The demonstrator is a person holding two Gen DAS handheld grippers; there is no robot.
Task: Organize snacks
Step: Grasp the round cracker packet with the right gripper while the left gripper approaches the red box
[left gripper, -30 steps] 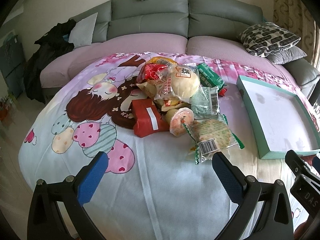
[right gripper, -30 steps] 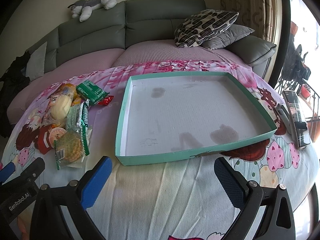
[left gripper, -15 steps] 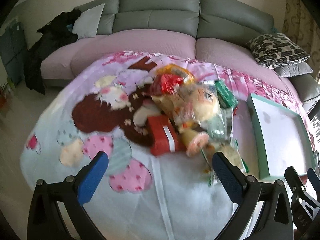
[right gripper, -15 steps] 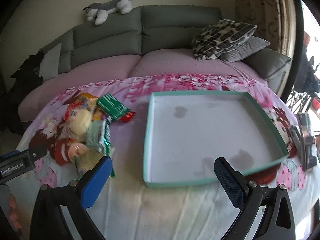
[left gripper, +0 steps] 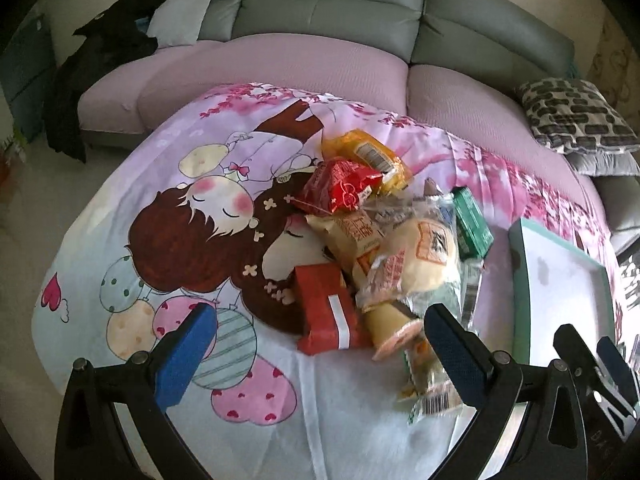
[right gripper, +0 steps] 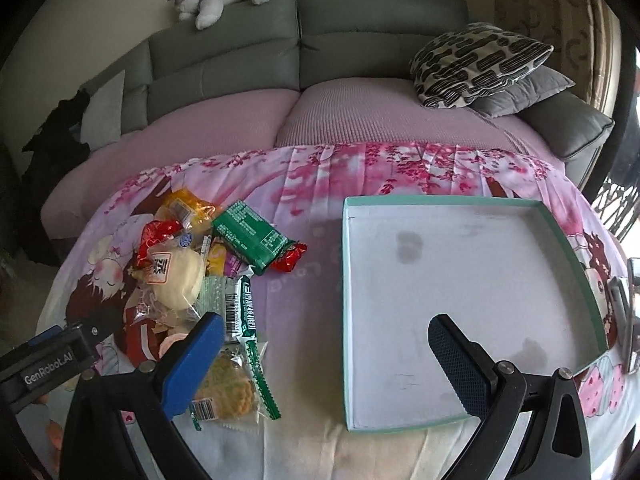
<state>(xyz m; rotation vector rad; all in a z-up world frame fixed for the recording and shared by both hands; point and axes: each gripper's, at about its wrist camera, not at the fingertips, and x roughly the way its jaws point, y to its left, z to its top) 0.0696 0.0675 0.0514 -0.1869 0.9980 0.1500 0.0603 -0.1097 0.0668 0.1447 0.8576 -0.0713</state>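
Observation:
A pile of snacks lies on a cartoon-print cloth: a red box (left gripper: 326, 308), a red bag (left gripper: 340, 192), a yellow bag (left gripper: 368, 156), a wrapped bun (left gripper: 424, 260), a green pack (left gripper: 472, 220), a small cup (left gripper: 394, 328) and a cracker pack (right gripper: 230, 380). An empty teal tray (right gripper: 460, 300) sits right of the pile. My left gripper (left gripper: 320, 352) is open just in front of the red box. My right gripper (right gripper: 328, 364) is open over the tray's near left edge, beside the cracker pack.
A grey sofa (right gripper: 320, 40) with purple seat covers stands behind the table. Patterned pillows (right gripper: 480, 64) lie at its right, a plush toy (right gripper: 224, 0) on top, dark clothes (left gripper: 100, 72) at the left. A remote-like object (right gripper: 630, 312) lies right of the tray.
Both grippers moved forward and lower toward the table. The left one now sits close to the red box; the right one shifted left toward the tray's left edge and the pile.

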